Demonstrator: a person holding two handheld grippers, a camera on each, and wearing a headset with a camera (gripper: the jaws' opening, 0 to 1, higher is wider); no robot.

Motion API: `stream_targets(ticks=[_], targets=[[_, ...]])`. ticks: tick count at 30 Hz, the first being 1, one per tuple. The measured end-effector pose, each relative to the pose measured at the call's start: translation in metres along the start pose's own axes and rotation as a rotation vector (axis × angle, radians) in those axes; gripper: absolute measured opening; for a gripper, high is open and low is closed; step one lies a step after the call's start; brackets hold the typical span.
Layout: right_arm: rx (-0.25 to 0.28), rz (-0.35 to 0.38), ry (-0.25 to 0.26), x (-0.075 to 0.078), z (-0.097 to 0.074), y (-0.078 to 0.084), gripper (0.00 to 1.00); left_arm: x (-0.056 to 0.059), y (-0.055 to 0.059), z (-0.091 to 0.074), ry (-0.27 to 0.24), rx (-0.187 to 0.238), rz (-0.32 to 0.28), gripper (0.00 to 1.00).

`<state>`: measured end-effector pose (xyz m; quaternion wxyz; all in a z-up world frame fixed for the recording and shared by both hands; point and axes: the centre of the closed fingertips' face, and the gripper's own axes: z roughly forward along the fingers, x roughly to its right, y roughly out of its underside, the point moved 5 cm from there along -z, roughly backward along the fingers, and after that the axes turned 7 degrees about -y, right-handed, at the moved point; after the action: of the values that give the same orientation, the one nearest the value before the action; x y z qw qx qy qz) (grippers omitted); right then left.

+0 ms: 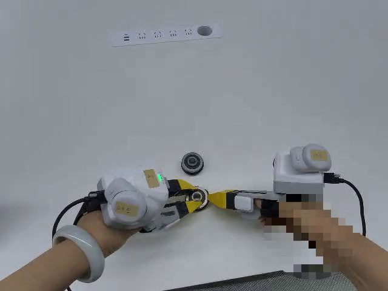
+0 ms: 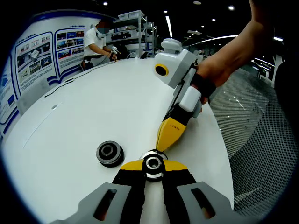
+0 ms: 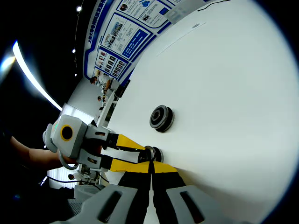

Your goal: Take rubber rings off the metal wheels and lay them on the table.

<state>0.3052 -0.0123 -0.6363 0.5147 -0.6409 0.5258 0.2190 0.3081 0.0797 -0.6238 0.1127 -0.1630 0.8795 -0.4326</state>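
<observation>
Wheel [image 2: 153, 164] of metal sits gripped between the yellow tips of the left gripper [image 1: 197, 199], on the table [image 1: 273, 109]. The right gripper [image 3: 150, 164], jaws pressed together, touches its rim from 3 o'clock (whether rubber is pinched, I cannot tell). A second wheel [image 1: 193, 162] lies at 12 o'clock, apart.

power strip [image 1: 165, 34]: white, flat, far side | wall posters [image 2: 35, 56]: blue-bordered | dark mesh [image 2: 261, 140]: near side

A white tabletop [image 1: 273, 91] carries a power strip [image 1: 165, 34] at its far edge. Blue poster boards [image 2: 37, 51] and ceiling strip lights [image 2: 168, 25] lie beyond.
</observation>
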Motion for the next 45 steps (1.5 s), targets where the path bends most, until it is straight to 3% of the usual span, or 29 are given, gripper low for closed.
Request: stream_targets(ticks=[21,25,26,28,45], targets=[[0.01,-0.007,-0.025,-0.011,0.004,-0.002,0.01,0.0,-0.001,0.0,0.0,-0.008,0.004,0.13],[0.008,-0.012,-0.066,-0.021,0.008,-0.003,0.01,0.0,0.0,0.0,0.001,-0.008,0.005,0.13],[0.033,-0.005,-0.105,-0.026,0.01,-0.006,0.01,0.0,0.0,0.0,0.001,-0.008,0.005,0.13],[0.02,-0.026,-0.062,-0.023,0.009,-0.006,0.01,0.0,0.0,0.0,0.002,-0.009,0.006,0.13],[0.04,0.024,-0.032,-0.013,0.004,-0.005,0.02,0.0,-0.001,0.001,0.005,0.003,0.003,0.13]])
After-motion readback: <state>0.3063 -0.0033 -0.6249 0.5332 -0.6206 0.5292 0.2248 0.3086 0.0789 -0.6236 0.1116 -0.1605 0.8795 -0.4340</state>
